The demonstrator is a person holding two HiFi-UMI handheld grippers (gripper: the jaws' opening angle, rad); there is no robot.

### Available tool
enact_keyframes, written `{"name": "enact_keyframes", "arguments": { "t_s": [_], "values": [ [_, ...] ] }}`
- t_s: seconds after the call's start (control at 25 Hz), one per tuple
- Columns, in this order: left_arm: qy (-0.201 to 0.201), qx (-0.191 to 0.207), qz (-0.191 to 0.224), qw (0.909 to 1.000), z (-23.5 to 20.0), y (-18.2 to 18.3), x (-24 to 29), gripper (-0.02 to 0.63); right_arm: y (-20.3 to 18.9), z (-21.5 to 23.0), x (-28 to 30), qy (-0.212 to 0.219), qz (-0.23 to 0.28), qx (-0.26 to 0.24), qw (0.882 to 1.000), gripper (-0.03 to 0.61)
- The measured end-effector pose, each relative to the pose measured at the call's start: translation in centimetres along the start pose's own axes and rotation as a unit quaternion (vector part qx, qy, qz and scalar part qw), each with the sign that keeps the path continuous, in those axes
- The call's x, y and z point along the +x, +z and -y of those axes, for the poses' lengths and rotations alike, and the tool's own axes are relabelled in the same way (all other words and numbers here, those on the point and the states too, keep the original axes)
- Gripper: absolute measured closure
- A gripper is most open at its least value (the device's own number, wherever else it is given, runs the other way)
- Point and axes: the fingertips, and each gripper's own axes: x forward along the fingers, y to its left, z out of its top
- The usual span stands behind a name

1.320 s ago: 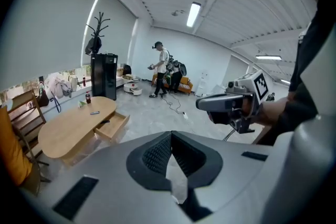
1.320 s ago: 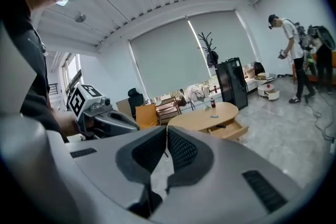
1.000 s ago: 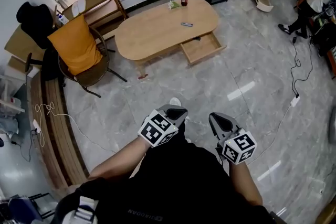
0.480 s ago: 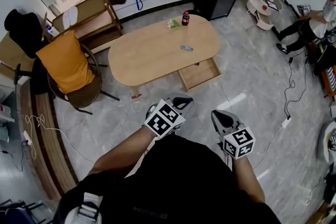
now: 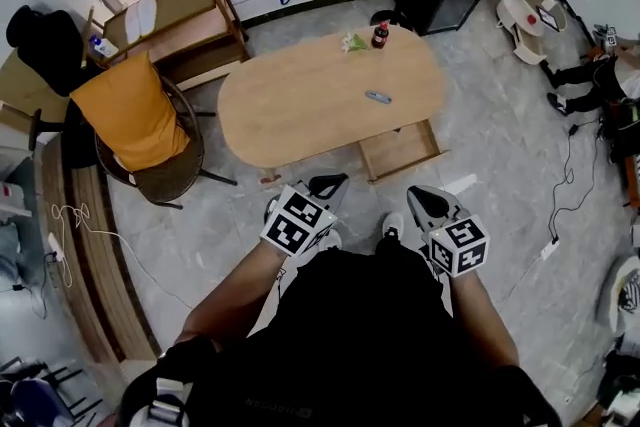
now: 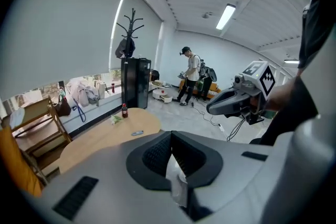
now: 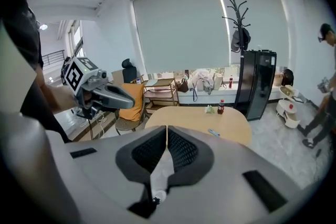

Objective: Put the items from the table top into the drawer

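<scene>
The worktop now sits closer to both tools than a second ago. The left tool and right tool have their jaws together, holding nothing. A bottle, a green packet and a small flat item lie on the worktop above the open drawer.

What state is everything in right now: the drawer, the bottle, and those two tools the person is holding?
drawer: pulled open, looks empty.
bottle: standing upright at the far end of the table.
small flat item: lying on the table, not yet picked up.
left tool: shut, holding nothing.
right tool: shut, holding nothing.
</scene>
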Motion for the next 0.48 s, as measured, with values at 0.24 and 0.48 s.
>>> {"name": "enact_keyframes", "arguments": {
  "t_s": [0.24,0.48],
  "values": [
    [0.054,-0.059,-0.010,0.9967,-5.2,-1.6,0.1,0.609,1.2,4.5,6.5,0.012,-0.044,-0.099,0.994,0.574],
    [0.124,-0.129,-0.010,0.9837,-10.2,-0.8,3.1,0.609,2.4,11.4,13.3,0.054,-0.060,-0.116,0.990,0.574]
  ]
}}
